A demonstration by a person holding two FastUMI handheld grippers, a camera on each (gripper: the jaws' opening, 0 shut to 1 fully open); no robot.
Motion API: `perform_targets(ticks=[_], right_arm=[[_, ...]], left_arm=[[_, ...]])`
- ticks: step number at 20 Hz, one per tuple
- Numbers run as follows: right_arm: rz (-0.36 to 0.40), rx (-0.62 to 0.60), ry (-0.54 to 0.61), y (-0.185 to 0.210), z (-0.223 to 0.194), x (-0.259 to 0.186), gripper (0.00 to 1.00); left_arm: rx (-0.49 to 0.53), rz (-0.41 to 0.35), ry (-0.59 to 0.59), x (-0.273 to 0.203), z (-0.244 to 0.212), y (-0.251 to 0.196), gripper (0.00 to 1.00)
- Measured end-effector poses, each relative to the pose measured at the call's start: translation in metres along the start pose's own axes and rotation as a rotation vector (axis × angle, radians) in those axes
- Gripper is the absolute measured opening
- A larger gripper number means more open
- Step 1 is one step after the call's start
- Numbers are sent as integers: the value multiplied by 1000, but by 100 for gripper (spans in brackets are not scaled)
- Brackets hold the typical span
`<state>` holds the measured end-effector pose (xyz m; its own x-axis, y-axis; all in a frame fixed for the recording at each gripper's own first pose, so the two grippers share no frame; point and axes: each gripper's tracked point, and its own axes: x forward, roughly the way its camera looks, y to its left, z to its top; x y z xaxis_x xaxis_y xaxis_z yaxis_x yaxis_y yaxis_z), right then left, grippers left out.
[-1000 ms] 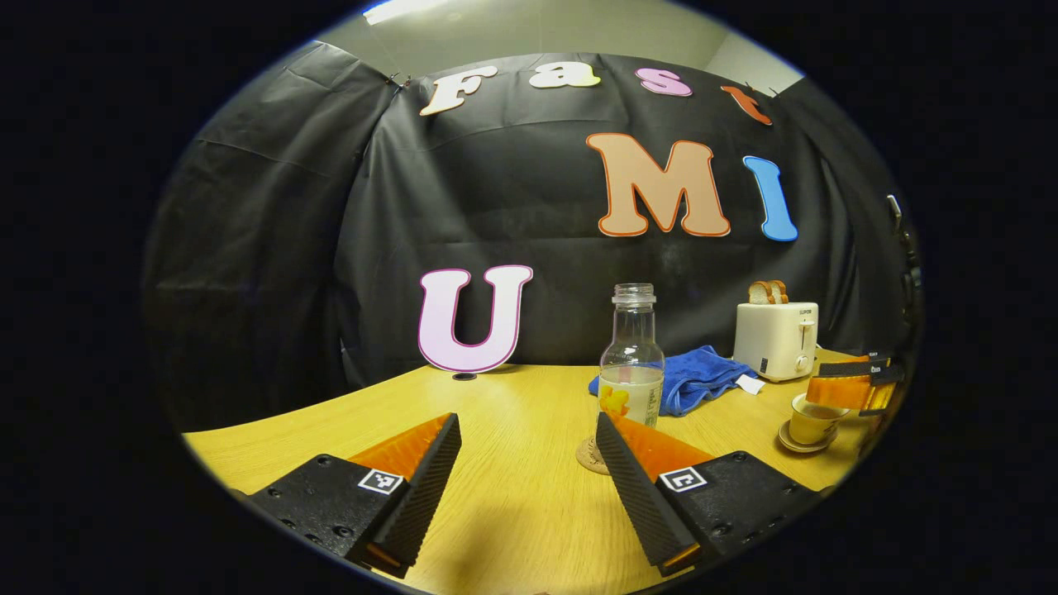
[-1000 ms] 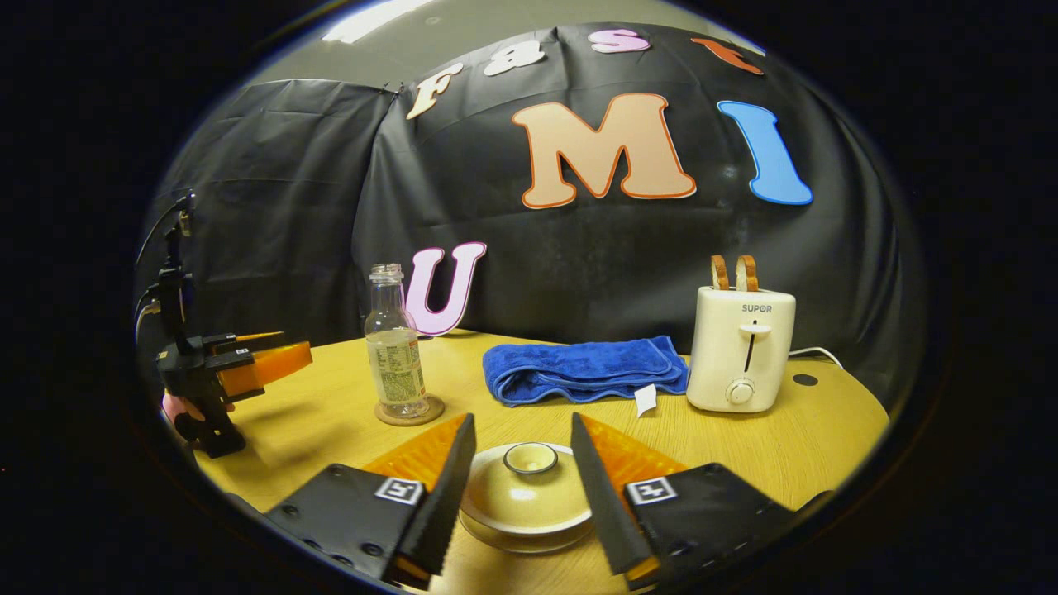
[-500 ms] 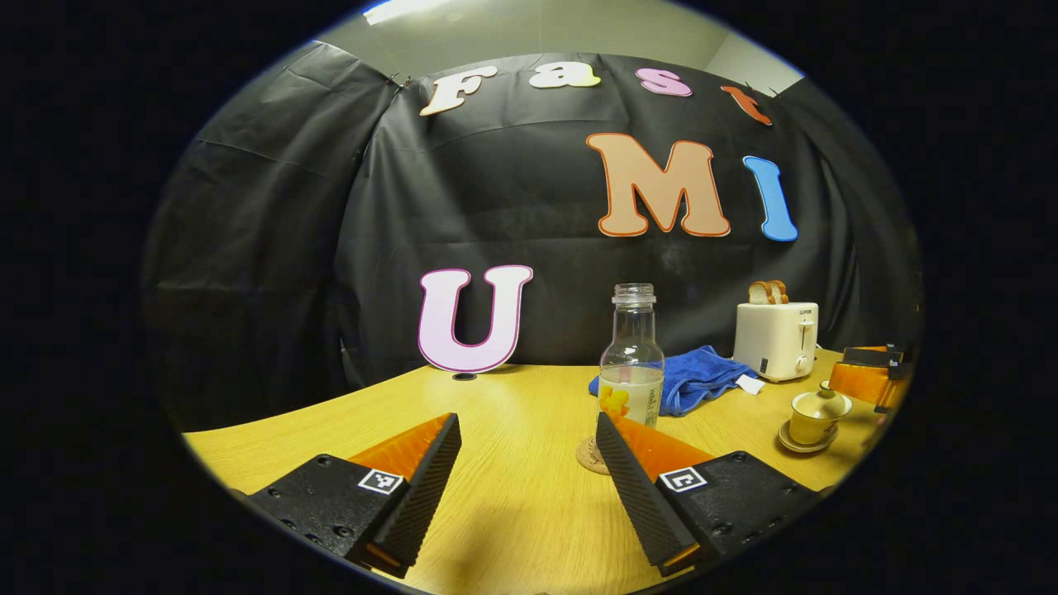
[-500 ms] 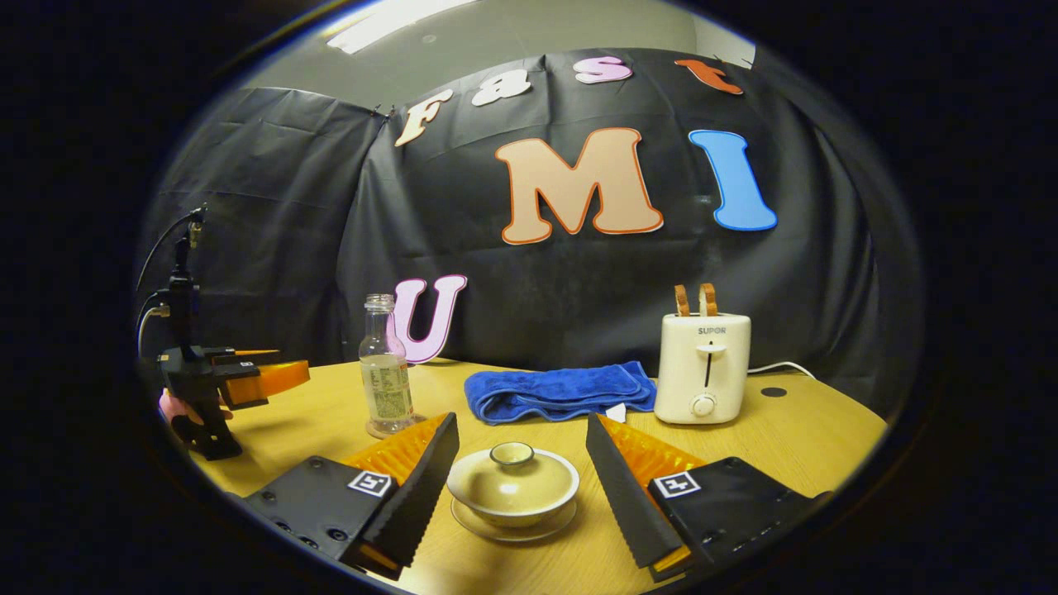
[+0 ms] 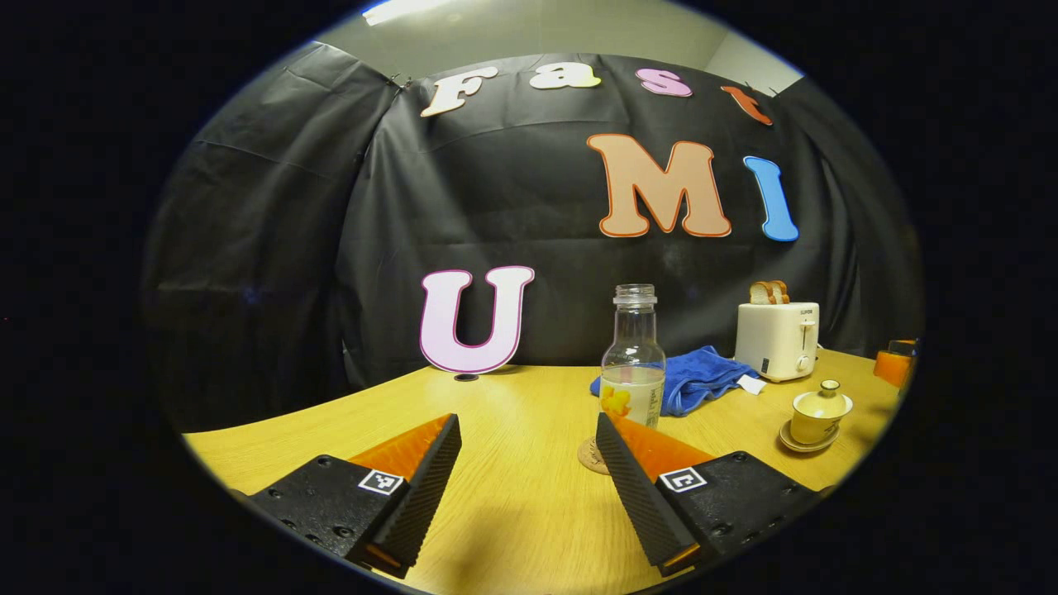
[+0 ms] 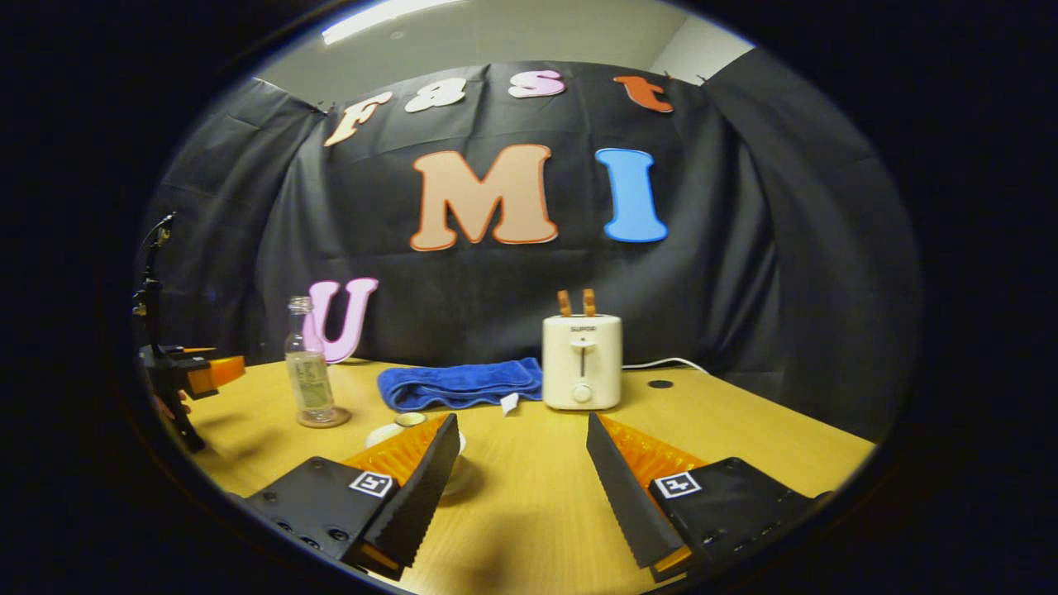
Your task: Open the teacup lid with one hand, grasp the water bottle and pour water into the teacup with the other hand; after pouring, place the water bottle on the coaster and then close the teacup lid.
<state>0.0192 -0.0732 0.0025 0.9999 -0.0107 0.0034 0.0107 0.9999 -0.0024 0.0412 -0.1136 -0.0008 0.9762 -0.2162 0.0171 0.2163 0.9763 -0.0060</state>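
A clear water bottle [image 5: 632, 364] with no cap, partly filled, stands upright on a round cork coaster [image 5: 590, 457]. My left gripper [image 5: 526, 487] is open and empty, a little in front of the bottle. To the right sits the cream teacup [image 5: 817, 411] on its saucer, with its lid on. In the right gripper view my right gripper [image 6: 522, 487] is open and empty; the teacup [image 6: 397, 430] peeks out behind its left finger. The bottle [image 6: 309, 372] stands farther left there, and the left gripper [image 6: 194, 373] shows at the left edge.
A folded blue towel [image 6: 459, 383] lies at the back of the wooden table [image 6: 744, 430]. A white toaster [image 6: 582, 372] with two bread slices stands beside it, its cord trailing right. The booth's black cloth wall closes the far side.
My right gripper has pulled back from around the lidded teacup and swung to the right, so the cup now sits behind its left finger. The left gripper has stayed put.
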Motion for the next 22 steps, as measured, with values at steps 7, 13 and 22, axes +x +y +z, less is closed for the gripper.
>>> perform_targets(ticks=[7, 13, 22], right_arm=[[-110, -5, -4, -22, 0, -4, 98], [-109, -5, -5, -23, 0, -3, 94], [-117, -6, -7, -24, -1, -2, 98]], left_arm=[[0, 20, 0, -1, 0, 4, 96], [1, 21, 0, -1, 0, 3, 96], [1, 21, 0, -1, 0, 3, 96]])
